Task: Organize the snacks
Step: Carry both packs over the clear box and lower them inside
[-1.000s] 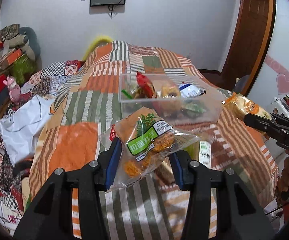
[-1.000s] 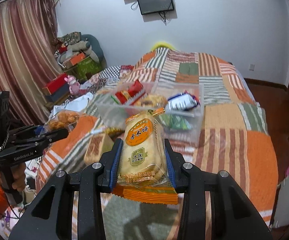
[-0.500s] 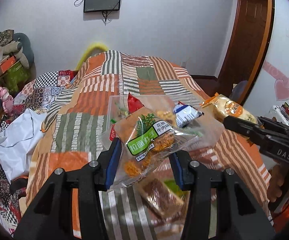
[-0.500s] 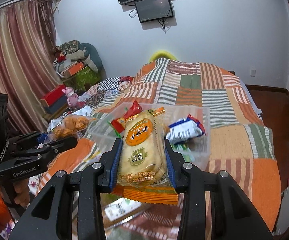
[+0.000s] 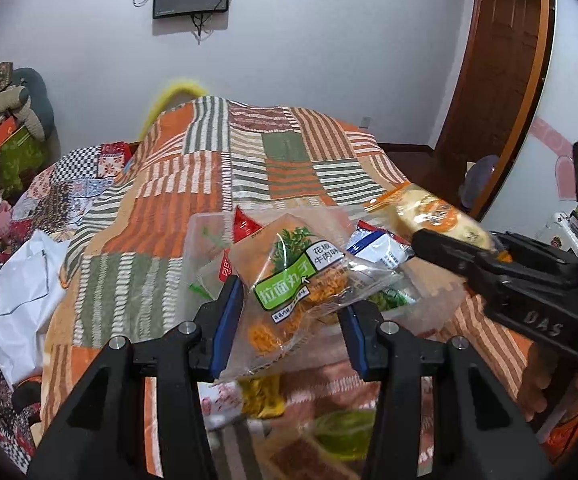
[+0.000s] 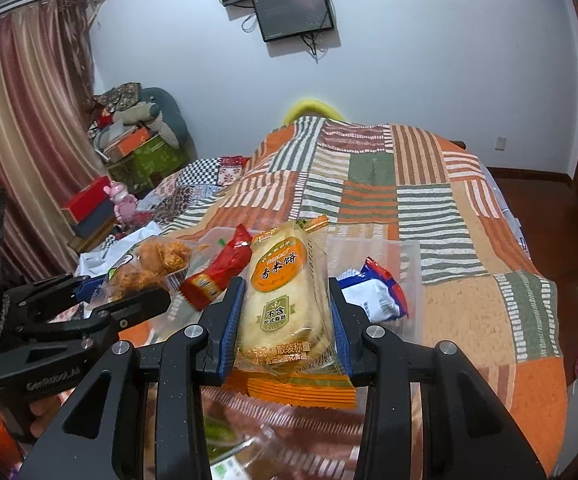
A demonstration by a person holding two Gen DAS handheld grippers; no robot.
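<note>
Left gripper (image 5: 291,312), black with blue pads, pinches a clear crinkly packet of orange noodle balls with a green label (image 5: 301,284), the packet tilted and poking up out of the jaws. Right gripper (image 6: 287,312), same build, is clamped on a pale yellow rice cracker pack with an orange oval label (image 6: 285,300), held upright between the pads. Both packets hang over the clear plastic bin (image 6: 409,280) on the orange, green and white striped patchwork bedspread (image 6: 469,248). Inside the bin: a red sachet (image 6: 219,272) leaning at the left side, a blue and white pouch (image 6: 373,296) toward the right (green wrappers lower down, partly hidden). More loose snack packets (image 5: 261,398) lie on the bedspread below the grippers, too blurred to identify. White plastic bag (image 5: 13,300) sits at the bed's left edge.
</note>
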